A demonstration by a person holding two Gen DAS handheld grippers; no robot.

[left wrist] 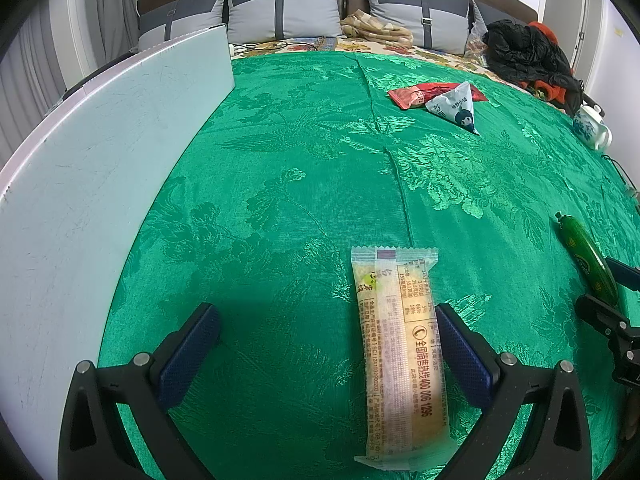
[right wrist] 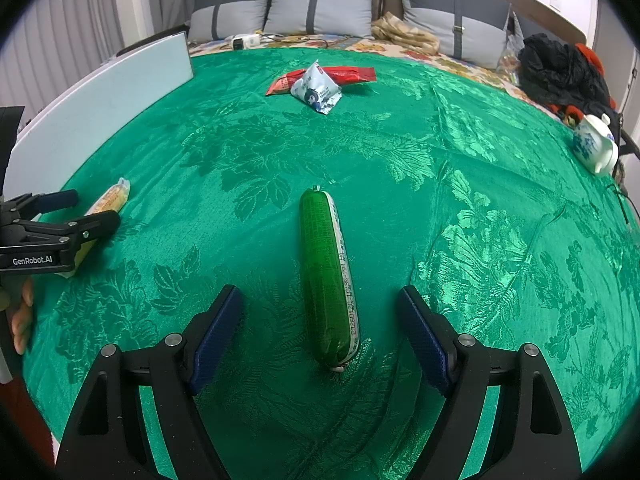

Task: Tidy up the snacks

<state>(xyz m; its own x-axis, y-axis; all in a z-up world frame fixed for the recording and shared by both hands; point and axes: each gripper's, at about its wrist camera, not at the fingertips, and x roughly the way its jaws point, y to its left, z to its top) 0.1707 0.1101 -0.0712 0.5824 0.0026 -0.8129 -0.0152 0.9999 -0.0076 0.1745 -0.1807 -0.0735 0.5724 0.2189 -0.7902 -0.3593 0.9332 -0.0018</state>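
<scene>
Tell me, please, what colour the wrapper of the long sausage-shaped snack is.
The sausage-shaped snack has a green wrapper with a white printed seam strip, clearest in the right wrist view.

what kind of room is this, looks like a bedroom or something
Most likely a bedroom: the snacks lie on a green patterned cloth spread over what looks like a bed, with grey cushions propped against a headboard at the far end and curtains along the left wall.

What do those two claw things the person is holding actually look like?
Both match. The left gripper and right gripper each have two black plastic fingers with triangular cut-outs, round silver pins at the joints, and dark blue textured pads on the inner faces. White lettering on the left one's side reads GenRobot.AI. No cables or sleeves show.
</scene>
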